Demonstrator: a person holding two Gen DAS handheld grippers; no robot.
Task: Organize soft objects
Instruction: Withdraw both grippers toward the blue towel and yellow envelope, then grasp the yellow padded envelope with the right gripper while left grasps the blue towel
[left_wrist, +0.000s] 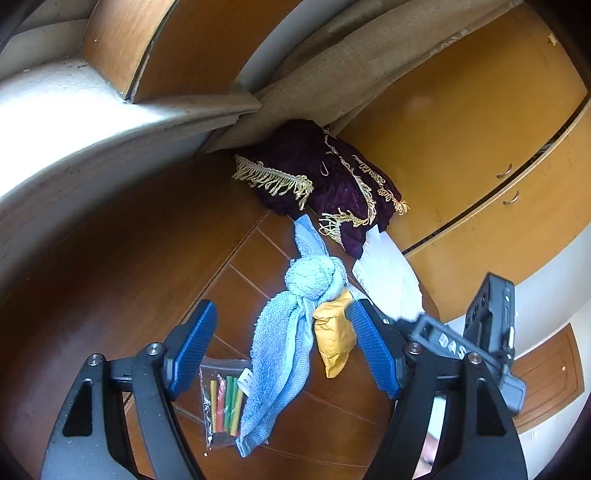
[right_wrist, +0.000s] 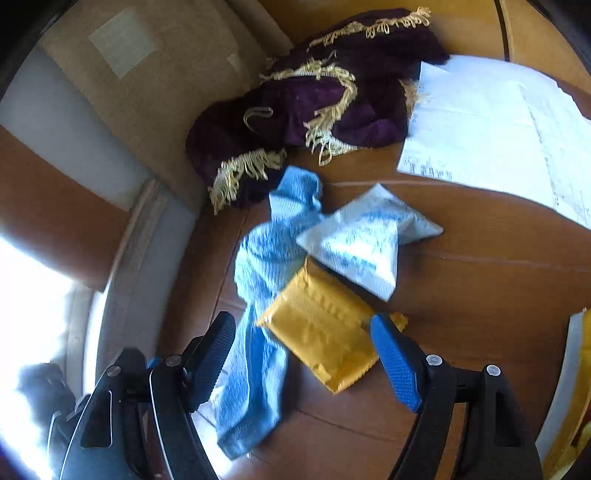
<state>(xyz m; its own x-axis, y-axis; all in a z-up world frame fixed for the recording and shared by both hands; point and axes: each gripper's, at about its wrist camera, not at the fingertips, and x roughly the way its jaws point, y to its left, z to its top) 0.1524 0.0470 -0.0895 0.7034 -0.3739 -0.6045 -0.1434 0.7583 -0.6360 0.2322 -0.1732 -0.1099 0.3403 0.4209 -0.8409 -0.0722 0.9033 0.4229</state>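
Note:
A knotted light-blue towel (left_wrist: 291, 325) (right_wrist: 258, 295) lies lengthwise on the wooden table (left_wrist: 110, 277). A yellow padded pouch (left_wrist: 334, 338) (right_wrist: 325, 332) lies against its right side, and a white-and-blue soft packet (right_wrist: 365, 240) rests just beyond that. A purple velvet cloth with gold fringe (left_wrist: 325, 184) (right_wrist: 314, 110) is heaped at the back. My left gripper (left_wrist: 282, 330) is open, its blue pads either side of the towel, above it. My right gripper (right_wrist: 303, 343) is open over the yellow pouch and the towel's lower part; it also shows in the left wrist view as a black body (left_wrist: 461, 339).
A clear bag of coloured tubes (left_wrist: 223, 398) lies left of the towel's lower end. White printed sheets of paper (right_wrist: 498, 136) (left_wrist: 388, 273) lie at the right. A tan curtain (left_wrist: 332, 85) and a window ledge (left_wrist: 110, 122) bound the back left; cabinet doors (left_wrist: 498, 166) stand behind.

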